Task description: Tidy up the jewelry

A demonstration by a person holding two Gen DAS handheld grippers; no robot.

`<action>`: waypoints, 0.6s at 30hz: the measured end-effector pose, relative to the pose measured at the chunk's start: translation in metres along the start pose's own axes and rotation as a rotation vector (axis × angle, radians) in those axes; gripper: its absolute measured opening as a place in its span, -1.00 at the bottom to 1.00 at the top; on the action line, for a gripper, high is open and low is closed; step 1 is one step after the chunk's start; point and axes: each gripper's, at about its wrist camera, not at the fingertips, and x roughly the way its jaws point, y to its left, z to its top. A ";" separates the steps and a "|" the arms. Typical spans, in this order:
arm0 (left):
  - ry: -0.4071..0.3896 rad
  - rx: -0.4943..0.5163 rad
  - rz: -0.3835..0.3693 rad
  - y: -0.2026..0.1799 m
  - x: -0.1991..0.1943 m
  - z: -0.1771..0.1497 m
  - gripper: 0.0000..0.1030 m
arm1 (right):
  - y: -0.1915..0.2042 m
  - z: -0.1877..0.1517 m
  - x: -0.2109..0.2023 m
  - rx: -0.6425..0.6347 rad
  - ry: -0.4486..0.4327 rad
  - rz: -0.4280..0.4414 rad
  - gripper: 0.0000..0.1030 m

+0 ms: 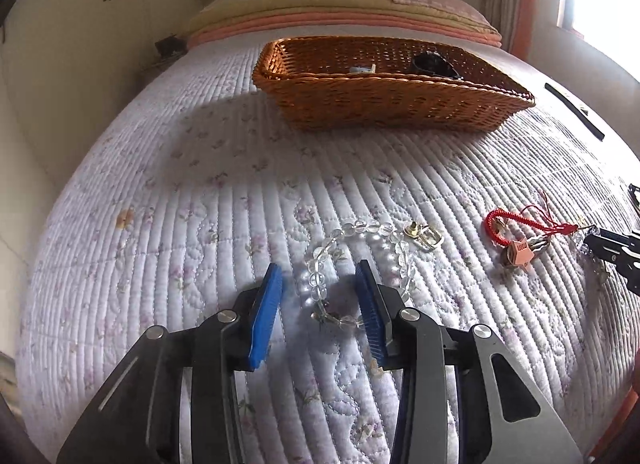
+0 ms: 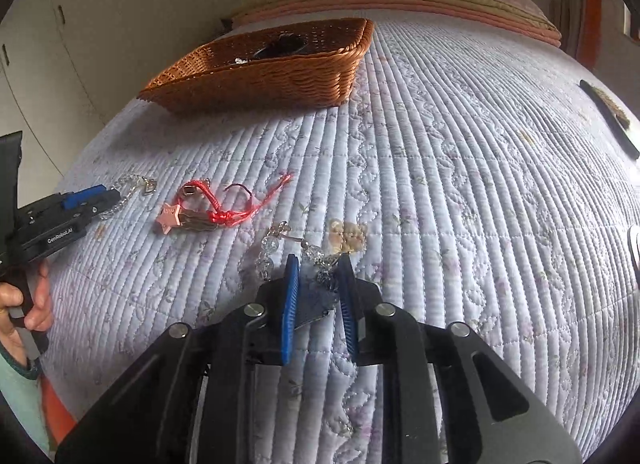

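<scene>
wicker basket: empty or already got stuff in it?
Not empty. The wicker basket already holds a dark object and a small pale piece, both showing above its near rim. What they are cannot be told.

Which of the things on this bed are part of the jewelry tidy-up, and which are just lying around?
Part of the job:
clear bead bracelet
crackled bead chain
red cord charm
gold clasp piece
wicker basket

Just lying about:
black strip
folded blankets

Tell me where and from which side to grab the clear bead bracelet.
Take the near arc of the clear bead bracelet from above, where it lies flat on the quilt between the left claw's open pads. Avoid the far arc, where the gold buckle touches.
</scene>
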 end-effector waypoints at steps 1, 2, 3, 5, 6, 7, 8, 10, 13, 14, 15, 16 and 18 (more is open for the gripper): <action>0.000 0.005 0.001 -0.001 0.000 0.000 -0.46 | 0.001 0.001 0.001 -0.005 -0.004 -0.013 -0.65; -0.004 0.013 -0.002 -0.003 0.000 0.000 -0.76 | 0.003 0.002 0.003 -0.013 -0.006 -0.029 -0.68; -0.009 0.019 0.006 -0.005 -0.001 0.000 -0.89 | 0.006 0.003 0.002 -0.023 -0.012 -0.044 -0.75; -0.026 0.013 0.008 -0.005 -0.005 0.000 -0.89 | 0.011 0.005 0.000 -0.045 -0.032 -0.066 -0.89; -0.057 -0.003 -0.007 -0.003 -0.011 0.000 -0.89 | 0.012 0.005 -0.002 -0.045 -0.042 -0.063 -0.89; -0.090 -0.022 -0.035 -0.001 -0.018 0.000 -0.89 | 0.013 0.006 -0.006 -0.040 -0.056 -0.053 -0.89; -0.112 -0.039 -0.061 0.001 -0.025 0.002 -0.89 | 0.014 0.007 -0.012 -0.037 -0.075 -0.039 -0.89; -0.162 -0.071 -0.106 0.005 -0.041 0.008 -0.89 | 0.018 0.012 -0.028 -0.046 -0.132 -0.015 -0.89; -0.245 -0.083 -0.179 0.009 -0.066 0.021 -0.89 | 0.026 0.023 -0.052 -0.071 -0.196 -0.003 -0.89; -0.267 -0.084 -0.201 0.010 -0.074 0.025 -0.89 | 0.029 0.027 -0.058 -0.077 -0.214 0.001 -0.89; -0.290 -0.081 -0.223 0.009 -0.080 0.030 -0.89 | 0.030 0.032 -0.064 -0.084 -0.229 0.009 -0.89; -0.312 -0.076 -0.239 0.009 -0.086 0.036 -0.89 | 0.033 0.039 -0.071 -0.096 -0.250 0.025 -0.89; -0.339 -0.067 -0.245 0.008 -0.093 0.051 -0.89 | 0.039 0.053 -0.080 -0.114 -0.282 0.049 -0.89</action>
